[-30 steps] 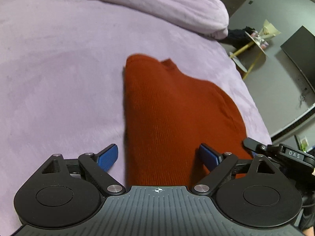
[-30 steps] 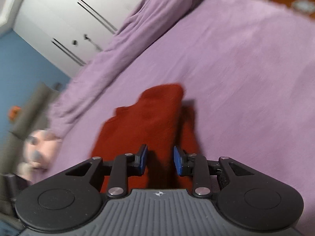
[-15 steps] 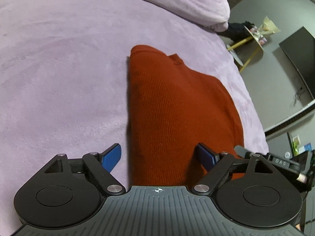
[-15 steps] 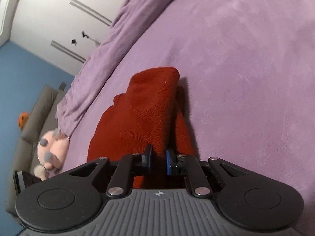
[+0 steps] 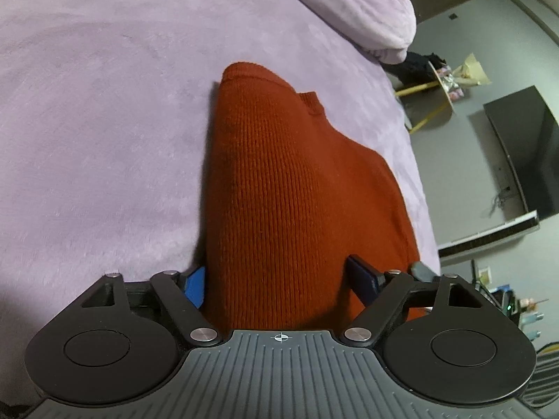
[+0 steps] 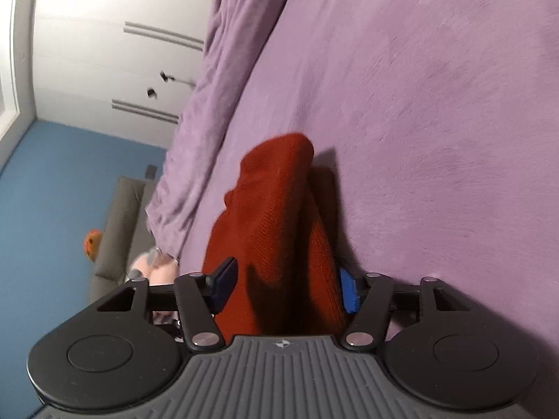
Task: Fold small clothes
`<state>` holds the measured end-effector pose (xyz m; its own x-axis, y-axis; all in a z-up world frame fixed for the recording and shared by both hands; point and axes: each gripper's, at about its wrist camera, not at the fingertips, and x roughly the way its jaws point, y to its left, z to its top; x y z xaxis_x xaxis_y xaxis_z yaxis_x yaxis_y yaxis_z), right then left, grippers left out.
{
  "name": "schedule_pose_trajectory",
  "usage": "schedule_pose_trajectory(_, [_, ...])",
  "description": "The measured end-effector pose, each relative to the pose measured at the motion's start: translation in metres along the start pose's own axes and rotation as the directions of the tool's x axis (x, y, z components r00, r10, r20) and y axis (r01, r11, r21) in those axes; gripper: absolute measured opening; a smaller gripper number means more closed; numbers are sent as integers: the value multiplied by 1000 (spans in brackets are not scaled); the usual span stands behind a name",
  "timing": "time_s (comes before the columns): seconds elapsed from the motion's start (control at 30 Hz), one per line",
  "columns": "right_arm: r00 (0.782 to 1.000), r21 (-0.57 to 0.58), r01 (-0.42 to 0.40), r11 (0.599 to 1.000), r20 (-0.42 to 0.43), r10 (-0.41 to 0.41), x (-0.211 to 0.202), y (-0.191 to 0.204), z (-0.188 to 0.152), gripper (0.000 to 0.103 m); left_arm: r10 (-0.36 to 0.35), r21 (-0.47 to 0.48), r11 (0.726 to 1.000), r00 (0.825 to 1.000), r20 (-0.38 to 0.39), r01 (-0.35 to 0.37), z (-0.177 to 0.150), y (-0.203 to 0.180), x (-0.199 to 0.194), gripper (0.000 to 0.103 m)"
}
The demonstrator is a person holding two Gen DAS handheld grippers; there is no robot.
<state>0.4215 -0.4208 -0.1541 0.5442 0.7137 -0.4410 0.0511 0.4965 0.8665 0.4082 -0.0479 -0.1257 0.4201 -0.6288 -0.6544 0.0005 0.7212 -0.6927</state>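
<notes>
rust-red knit garment [image 5: 300, 188] lying on purple bed cover [image 5: 104, 139], partly folded, near end raised into the space between both grippers. left gripper [image 5: 283, 279] low over near end of garment; jaws set wide, just been closing somewhat; knit bulging up between them, blue left pad [image 5: 195, 284] touching or just beside the cloth's left edge, dark right pad [image 5: 363, 277] lying on top of the cloth surface; no firm pinch visible, so read as open around the garment. right gripper [image 6: 286, 286] likewise at near end, seen in right wrist view; jaws just been opening after a tighter squeeze; garment [image 6: 279, 216] standing up as a fold between them, blue right pad [image 6: 349, 293] against the cloth, dark left pad [image 6: 223, 279] apart from it with shadowed gap; grip released. far end of garment rounded, resting flat on bed cover toward rumpled purple duvet [image 5: 349, 10]. beyond bed edge: white wardrobe doors [image 6: 111, 52], blue wall [image 6: 52, 192], grey cushion [image 6: 118, 223], dark screen [image 5: 524, 153] on grey wall, small table with yellow legs [image 5: 433, 97].
</notes>
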Motion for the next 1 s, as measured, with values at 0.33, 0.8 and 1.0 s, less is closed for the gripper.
schedule_pose_trajectory(0.33, [999,-33,-24,999,28,25,0,26,-15,31,35,61,997,999,41,-37,-5,-23,-24,54])
schedule_pose_trajectory(0.8, [986,-116,-66,991,-163,47,68,111,-92,31,219,105,968,971,98,-229,-17,-2,-132,54])
schedule_pose_trajectory(1.0, [994,-179,53,982,-88,-70,70,127,-113,40,310,39,948,945,103,-316,-28,33,-153,62])
